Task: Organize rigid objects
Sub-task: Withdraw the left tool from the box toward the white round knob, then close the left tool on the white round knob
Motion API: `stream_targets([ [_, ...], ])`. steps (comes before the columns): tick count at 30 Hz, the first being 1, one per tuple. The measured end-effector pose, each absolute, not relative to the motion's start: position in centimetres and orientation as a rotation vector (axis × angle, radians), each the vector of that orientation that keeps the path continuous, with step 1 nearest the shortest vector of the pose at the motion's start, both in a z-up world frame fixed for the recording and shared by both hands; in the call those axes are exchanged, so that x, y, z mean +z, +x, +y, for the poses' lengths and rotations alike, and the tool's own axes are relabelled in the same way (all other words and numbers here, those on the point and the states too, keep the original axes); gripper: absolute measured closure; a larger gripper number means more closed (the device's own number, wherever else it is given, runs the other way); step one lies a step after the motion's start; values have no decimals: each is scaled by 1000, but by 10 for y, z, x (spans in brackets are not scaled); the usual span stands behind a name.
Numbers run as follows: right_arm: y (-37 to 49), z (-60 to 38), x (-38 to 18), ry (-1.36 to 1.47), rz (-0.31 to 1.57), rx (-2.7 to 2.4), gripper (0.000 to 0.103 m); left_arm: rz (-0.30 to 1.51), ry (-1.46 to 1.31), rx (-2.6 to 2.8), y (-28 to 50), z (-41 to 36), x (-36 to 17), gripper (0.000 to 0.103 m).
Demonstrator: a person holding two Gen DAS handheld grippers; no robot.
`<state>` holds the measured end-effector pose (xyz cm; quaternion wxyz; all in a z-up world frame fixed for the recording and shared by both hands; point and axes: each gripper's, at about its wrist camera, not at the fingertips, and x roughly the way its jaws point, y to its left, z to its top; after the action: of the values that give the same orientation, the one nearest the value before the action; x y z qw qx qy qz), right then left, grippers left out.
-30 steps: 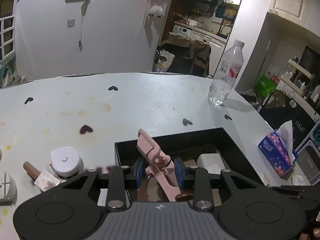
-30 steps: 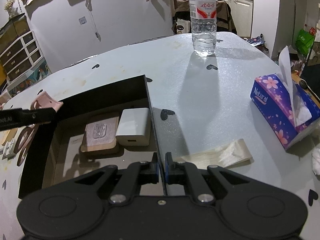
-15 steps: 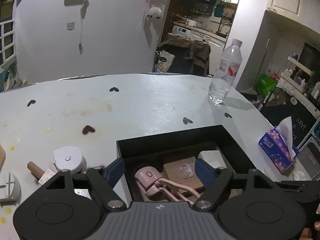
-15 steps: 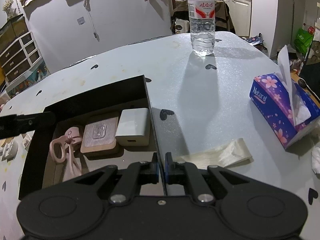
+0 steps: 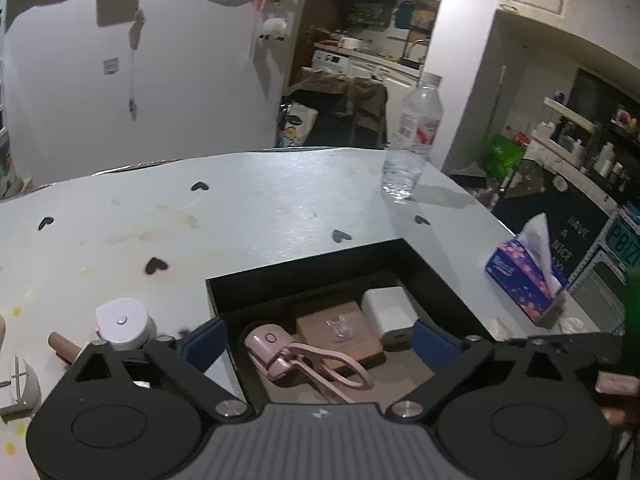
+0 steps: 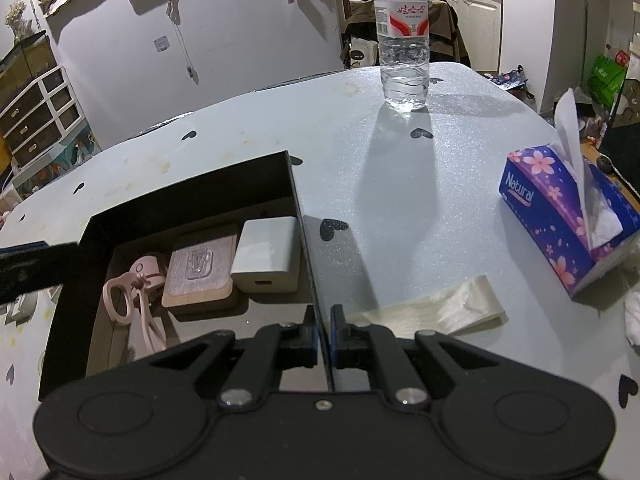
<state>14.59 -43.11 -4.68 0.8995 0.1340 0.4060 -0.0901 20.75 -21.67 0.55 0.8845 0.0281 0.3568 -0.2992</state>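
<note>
Pink eyelash curler [image 5: 296, 356] lies inside our black box [image 5: 304, 276] in the left wrist view, at the box's 7 o'clock corner, beside a brown pad [image 5: 340, 332] and a white charger [image 5: 390, 312] toward 3 o'clock. Our left gripper [image 5: 320, 340] hangs above with fingers spread wide, holding nothing. A white round case [image 5: 122, 320] sits at 9 o'clock outside the box.

From the right wrist view, our right gripper [image 6: 322, 332] pinches the box's right wall [image 6: 308, 256] between its pressed fingers. We see the water bottle [image 6: 402, 36] at 12 o'clock and the tissue pack [image 6: 560, 216] at 3 o'clock, a pale strip [image 6: 440, 308] lying just beside the gripper.
</note>
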Motion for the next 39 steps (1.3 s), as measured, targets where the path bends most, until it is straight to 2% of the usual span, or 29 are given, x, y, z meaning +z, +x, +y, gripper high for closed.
stream_targets([
  [16,146,-431,-47,280,839,-186,97,679,93,-615,182,-173,4,0],
  [29,145,-432,-47,287,835,-182,97,730,62,-618,173,-123,-24,2],
  [35,144,-433,-47,293,832,-182,96,771,100,-615,173,-122,-38,25],
  [39,144,-433,-47,292,832,-182,96,796,83,-613,180,-120,-50,34],
])
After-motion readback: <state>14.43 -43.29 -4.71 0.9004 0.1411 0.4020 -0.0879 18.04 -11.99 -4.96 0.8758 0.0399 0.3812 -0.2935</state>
